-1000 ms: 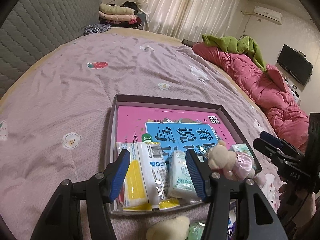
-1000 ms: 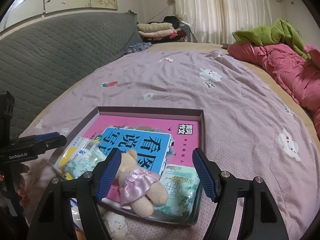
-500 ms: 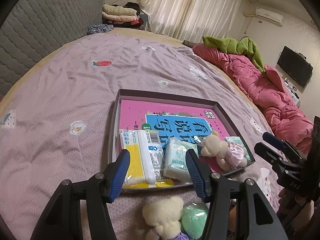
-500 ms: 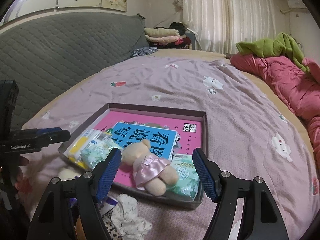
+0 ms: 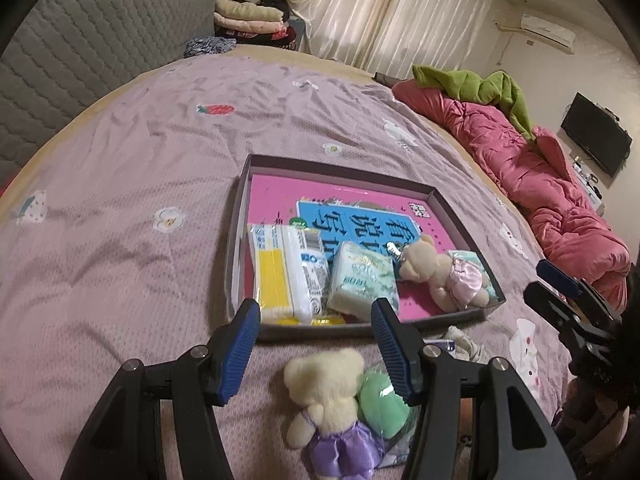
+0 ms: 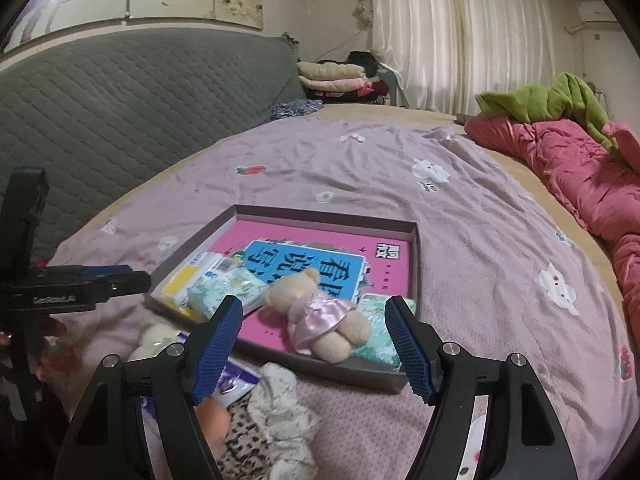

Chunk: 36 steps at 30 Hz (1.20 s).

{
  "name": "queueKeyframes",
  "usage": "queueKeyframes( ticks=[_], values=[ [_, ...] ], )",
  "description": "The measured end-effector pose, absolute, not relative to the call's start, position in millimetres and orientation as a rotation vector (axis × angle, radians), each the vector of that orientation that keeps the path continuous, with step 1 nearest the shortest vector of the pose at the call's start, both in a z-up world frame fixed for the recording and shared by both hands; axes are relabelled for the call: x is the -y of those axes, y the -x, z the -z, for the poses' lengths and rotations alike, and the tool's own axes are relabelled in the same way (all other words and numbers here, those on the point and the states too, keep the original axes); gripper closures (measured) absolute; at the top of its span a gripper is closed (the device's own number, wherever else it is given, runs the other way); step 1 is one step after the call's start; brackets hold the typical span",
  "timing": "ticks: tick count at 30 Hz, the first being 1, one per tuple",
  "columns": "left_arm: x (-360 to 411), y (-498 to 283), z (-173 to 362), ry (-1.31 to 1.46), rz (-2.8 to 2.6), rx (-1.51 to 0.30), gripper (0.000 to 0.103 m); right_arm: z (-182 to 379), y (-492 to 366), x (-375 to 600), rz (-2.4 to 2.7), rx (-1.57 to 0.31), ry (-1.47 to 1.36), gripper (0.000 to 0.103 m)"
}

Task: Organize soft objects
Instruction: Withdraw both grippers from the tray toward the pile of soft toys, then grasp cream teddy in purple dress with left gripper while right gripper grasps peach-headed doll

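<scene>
A shallow grey box (image 5: 336, 163) (image 6: 416, 256) lies on the purple bedsheet. It holds a pink book, a yellow-and-white pack (image 5: 286, 270), a green tissue pack (image 5: 362, 280) and a bear in a pink dress (image 5: 444, 276) (image 6: 320, 316). In front of the box lie a cream bear in a purple dress (image 5: 324, 392), a green soft ball (image 5: 382, 404), and white and leopard-print scrunchies (image 6: 276, 412). My left gripper (image 5: 316, 346) is open and empty above the cream bear. My right gripper (image 6: 314, 344) is open and empty over the box's near edge.
A pink quilt (image 5: 540, 176) with a green blanket (image 5: 476, 88) runs along the right side of the bed. A grey quilted headboard (image 6: 120, 92) stands at the left. Folded clothes (image 5: 248, 16) are stacked at the far end.
Both grippers have drawn back from the box, still open. The cream bear, green ball and scrunchies in front of the box have come into view.
</scene>
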State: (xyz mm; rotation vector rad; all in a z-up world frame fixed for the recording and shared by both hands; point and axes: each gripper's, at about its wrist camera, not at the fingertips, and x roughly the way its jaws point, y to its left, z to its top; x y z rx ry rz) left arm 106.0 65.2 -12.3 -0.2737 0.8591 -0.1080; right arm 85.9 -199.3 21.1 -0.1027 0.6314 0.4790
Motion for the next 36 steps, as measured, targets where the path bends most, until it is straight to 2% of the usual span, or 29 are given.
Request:
queueKeyframes(
  ticks=[18,28,31,33,36],
  values=[
    [-70,-78,21,0.262,0.080,-0.938,0.046,-4,-23,152,-0.611,-0.650,0.294,0.028],
    [-59,-70,35,0.224,0.091,-1.019,0.046,0,-15,153,-0.671,-0.672,0.273,0.028],
    [-54,-70,38,0.209,0.097,-1.033,0.046,2,-13,152,-0.677,-0.675,0.284,0.034],
    [-53,-71,40,0.204,0.096,-1.039,0.046,6,-12,149,-0.674,-0.684,0.315,0.044],
    [-54,-72,45,0.208,0.090,-1.049,0.046,14,-11,145,-0.673,-0.702,0.356,0.048]
  ],
)
